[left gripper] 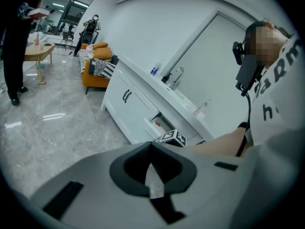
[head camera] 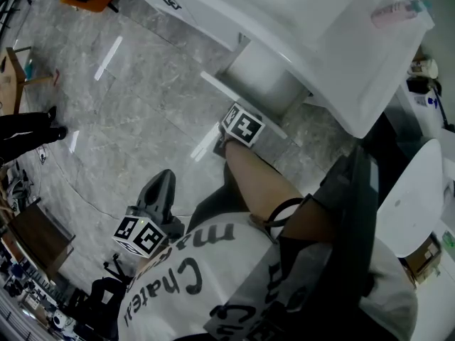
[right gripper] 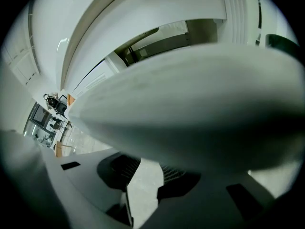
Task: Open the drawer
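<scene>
left gripper (left gripper: 151, 149): kept low at 7 o'clock in the head view, jaws pressed together, nothing held, well apart from the work.

drawer (head camera: 217, 85): found at 1 o'clock in the head view, under the white counter (head camera: 313, 20), already drawn part way out, its cavity showing behind the front.

right gripper (right gripper: 143, 173): set at the drawer front. jaws are seen standing apart, with floor (head camera: 128, 119) visible in the gap. the white front is laid across the tips and hides them. it is judged to be hooked on the front, not clamped.

risks: with nothing clamped, the front could be lost if the pull is angled downward. the drawer could be jammed on its runners by a skewed pull from one corner. the person's legs, close behind at 6 o'clock, could be struck if it is drawn fully.

count: two grippers, two marker cubes, one open drawer, one pink bottle (head camera: 394, 11) on the counter at 2 o'clock.
</scene>
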`<state>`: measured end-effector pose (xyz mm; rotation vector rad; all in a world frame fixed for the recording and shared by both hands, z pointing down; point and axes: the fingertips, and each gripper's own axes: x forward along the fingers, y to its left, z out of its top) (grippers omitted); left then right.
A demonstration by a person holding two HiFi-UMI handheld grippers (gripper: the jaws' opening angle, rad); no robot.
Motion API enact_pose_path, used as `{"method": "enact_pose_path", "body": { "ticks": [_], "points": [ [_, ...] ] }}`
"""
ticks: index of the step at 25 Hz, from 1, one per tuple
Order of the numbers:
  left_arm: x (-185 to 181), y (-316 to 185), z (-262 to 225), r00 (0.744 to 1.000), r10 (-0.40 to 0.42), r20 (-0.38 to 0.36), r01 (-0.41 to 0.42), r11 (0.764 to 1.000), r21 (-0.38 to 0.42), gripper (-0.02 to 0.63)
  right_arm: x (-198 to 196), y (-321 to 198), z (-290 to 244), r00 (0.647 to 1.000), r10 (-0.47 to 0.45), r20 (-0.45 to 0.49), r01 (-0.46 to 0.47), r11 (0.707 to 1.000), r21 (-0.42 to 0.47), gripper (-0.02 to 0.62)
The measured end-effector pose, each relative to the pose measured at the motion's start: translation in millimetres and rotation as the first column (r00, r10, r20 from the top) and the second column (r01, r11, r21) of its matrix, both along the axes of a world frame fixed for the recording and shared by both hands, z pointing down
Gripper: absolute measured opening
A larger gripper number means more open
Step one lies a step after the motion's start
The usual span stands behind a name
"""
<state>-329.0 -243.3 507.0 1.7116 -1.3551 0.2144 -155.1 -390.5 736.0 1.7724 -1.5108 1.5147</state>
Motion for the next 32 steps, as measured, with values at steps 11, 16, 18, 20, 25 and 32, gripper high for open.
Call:
{"method": "enact_pose_path", "body": {
  "ticks": [11, 16, 18, 20, 25, 32],
  "points": [
    [-3, 2, 0, 1.0, -0.005, 0.011, 0.005, 1.0, 0.002, -0.003, -8, 12, -1, 1.0, -0.008, 0.002, 0.008, 1.0, -0.018, 0.126],
    [-3, -1, 0, 1.0, -0.005, 0.008, 0.005, 1.0, 0.001, -0.003, -9, 14, 0, 1.0, 0.0, 0.006, 0.001, 1.0, -0.026, 0.127],
    [-3, -3, -1, 1.0, 0.0, 0.007, 0.0, 1.0, 0.003, -0.003, -9, 14, 0, 1.0, -0.01, 0.001, 0.01, 1.0, -0.023, 0.127],
    [-3, -6, -1, 1.0, 0.007, 0.005, -0.007, 1.0, 0.005, -0.003, -9, 13, 1, 1.0, -0.016, 0.0, 0.016, 1.0, -0.024, 0.129],
    [1, -19, -1, 1.0, 0.026, -0.016, -0.026, 0.999, 0.021, -0.003, -11, 18, 1, 0.998, -0.001, 0.056, 0.003, 0.999, -0.039, 0.137],
    [21, -37, -6, 0.992, 0.12, -0.033, -0.117, 0.99, 0.078, -0.003, -16, 34, -10, 0.984, -0.07, 0.166, 0.083, 0.994, -0.075, 0.158]
  ]
}}
